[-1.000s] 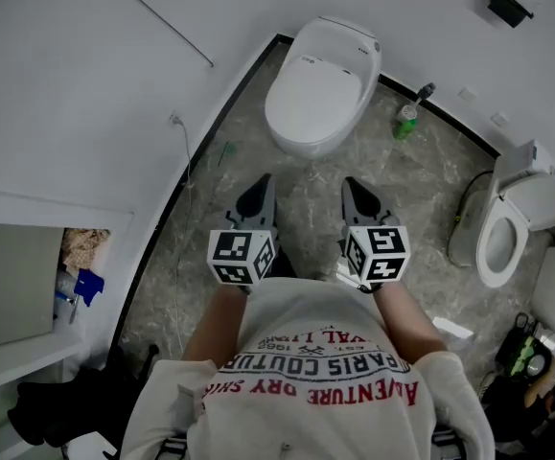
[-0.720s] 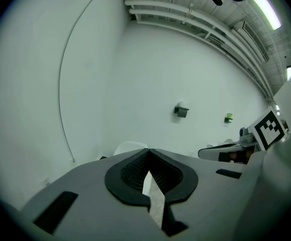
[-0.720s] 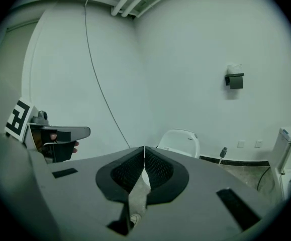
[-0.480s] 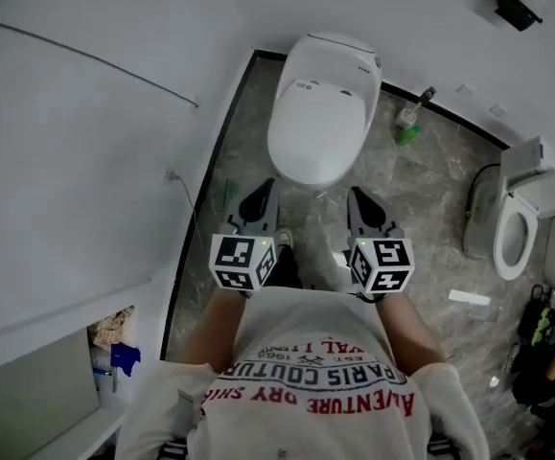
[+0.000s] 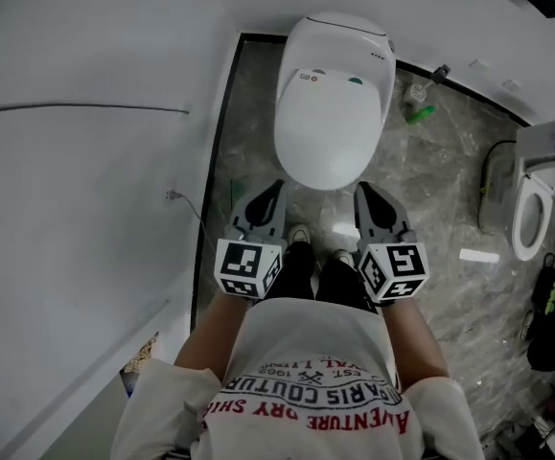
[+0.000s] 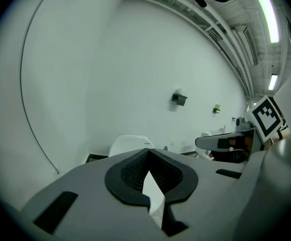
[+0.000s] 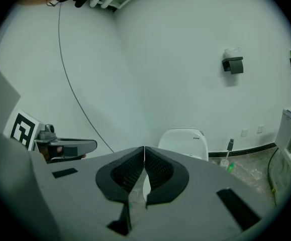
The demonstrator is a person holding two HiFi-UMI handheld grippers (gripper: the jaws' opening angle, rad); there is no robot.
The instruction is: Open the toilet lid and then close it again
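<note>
The toilet (image 5: 336, 60) stands against the back wall (image 5: 450, 12), its lid (image 5: 330, 137) down on it. Before its front edge, apart from it, the left gripper (image 5: 273, 192) and right gripper (image 5: 364, 192) sit side by side. A bottle (image 5: 419, 114) lies on the floor (image 5: 435, 209) to its right, and a second toilet (image 5: 534, 204) stands further right.

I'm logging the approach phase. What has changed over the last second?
The person has walked up to the toilet: it now lies just ahead of the left gripper and right gripper, which came forward with them. Nothing was grasped or released. Both grippers stay shut and empty, side by side; the toilet lid is still down.
</note>
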